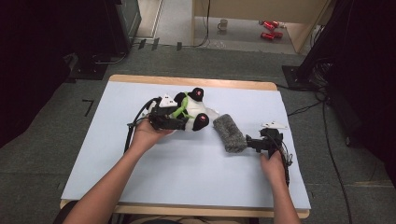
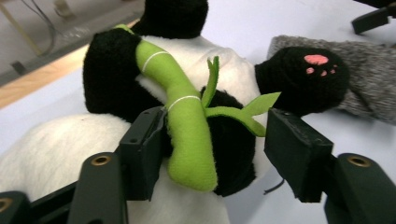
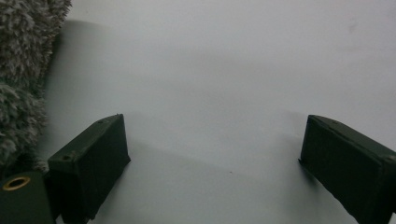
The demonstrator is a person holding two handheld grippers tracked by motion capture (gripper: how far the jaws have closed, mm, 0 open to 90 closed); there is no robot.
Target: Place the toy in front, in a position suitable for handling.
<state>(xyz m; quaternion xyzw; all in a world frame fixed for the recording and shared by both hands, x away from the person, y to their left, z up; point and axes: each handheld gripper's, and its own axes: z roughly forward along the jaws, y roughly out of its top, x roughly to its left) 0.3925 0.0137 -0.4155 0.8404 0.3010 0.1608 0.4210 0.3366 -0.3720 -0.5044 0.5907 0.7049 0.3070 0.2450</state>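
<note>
- The black-and-white plush panda toy (image 1: pixel 189 112) lies on its side near the middle of the pale blue table mat (image 1: pixel 187 172), towards the far edge; its long axis runs roughly left to right across the table, with the pink-padded black feet (image 2: pixel 303 77) pointing towards the person's right.
- A green felt bamboo stalk with leaves (image 2: pixel 187 126) crosses its belly, held under the black arms.
- The left gripper (image 1: pixel 169 120) reaches in from the left. In the left gripper view its jaws stand apart on either side of the bamboo and the black paw, one pad touching or nearly touching the stalk, the other clear of it. I judge this as lining up a grasp on the toy's middle, not yet clamped.
- The grey fuzzy knitted roll (image 1: pixel 229 133) lies just right of the panda, slanting towards the near right, close to a foot.
- The right gripper (image 1: pixel 254 141) sits at the roll's near end, jaws spread wide over bare mat, holding nothing, probably waiting.
</note>
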